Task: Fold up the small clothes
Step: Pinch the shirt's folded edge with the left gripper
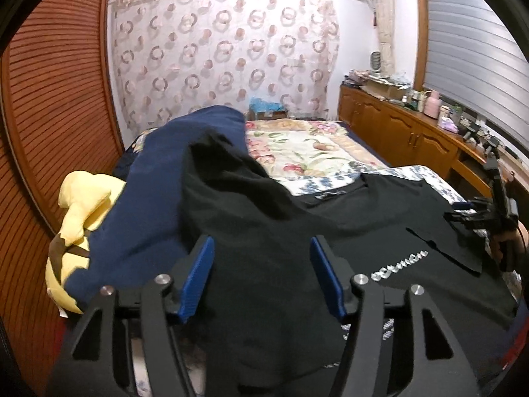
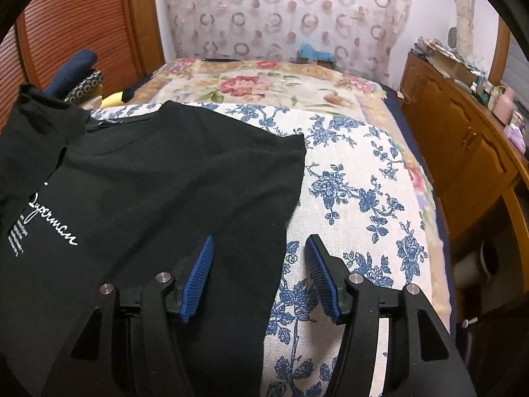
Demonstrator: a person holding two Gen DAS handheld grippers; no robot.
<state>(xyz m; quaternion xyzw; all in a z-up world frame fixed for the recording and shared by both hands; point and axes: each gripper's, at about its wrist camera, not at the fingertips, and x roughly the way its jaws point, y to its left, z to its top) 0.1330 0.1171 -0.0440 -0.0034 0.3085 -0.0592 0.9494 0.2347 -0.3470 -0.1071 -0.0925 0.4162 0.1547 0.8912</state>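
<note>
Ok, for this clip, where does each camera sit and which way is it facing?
Left wrist: on the left gripper, jaws open, looking down the bed over the black shirt; the right gripper and a hand show at right.
Right wrist: on the right gripper, jaws open over the shirt's edge and the blue-flowered cover.
Both share the shirt, bed, curtain and wooden cabinet.

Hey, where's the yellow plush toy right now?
The yellow plush toy is at the left edge of the left wrist view, beside the navy garment and in front of the wooden louvered door.
</note>
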